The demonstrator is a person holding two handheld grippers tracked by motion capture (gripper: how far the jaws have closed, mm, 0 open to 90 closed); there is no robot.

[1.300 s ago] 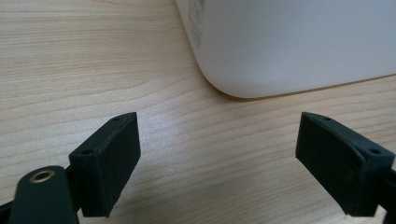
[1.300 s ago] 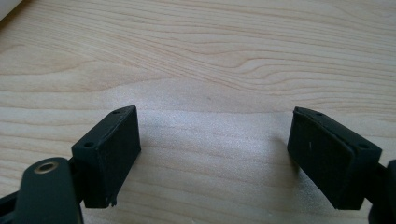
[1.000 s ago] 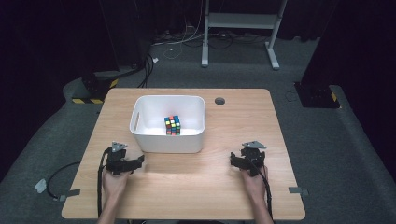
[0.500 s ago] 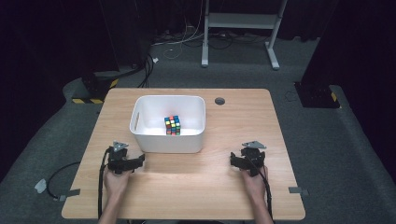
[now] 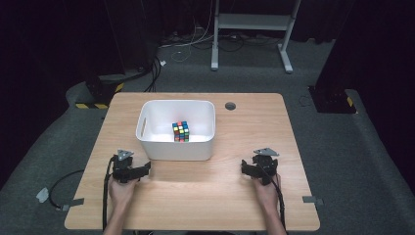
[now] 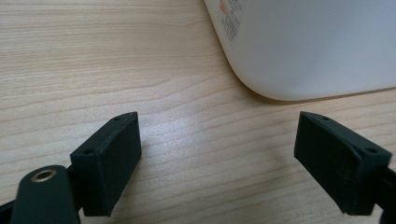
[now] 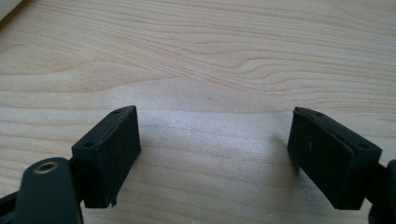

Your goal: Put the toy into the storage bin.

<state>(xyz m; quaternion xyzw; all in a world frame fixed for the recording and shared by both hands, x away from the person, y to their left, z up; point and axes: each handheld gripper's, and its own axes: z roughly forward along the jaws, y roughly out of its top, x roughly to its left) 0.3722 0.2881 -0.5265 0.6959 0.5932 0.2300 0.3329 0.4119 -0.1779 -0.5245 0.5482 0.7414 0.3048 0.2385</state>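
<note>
So: table carries a white bin near the far-left corner, just ahead of the left claw. Bin = thin stiff plastic, light, slick walls; grab rim or the side handle slot, not the flat face. Puzzle cube sits inside on the bin floor, about mid. Cube is rigid, light, smooth stickers, layers can twist, so pinch 2 opposite faces square-on. Left claw spread, jaws just eased in a bit, nothing between. Right claw spread, empty, near the right edge.
</note>
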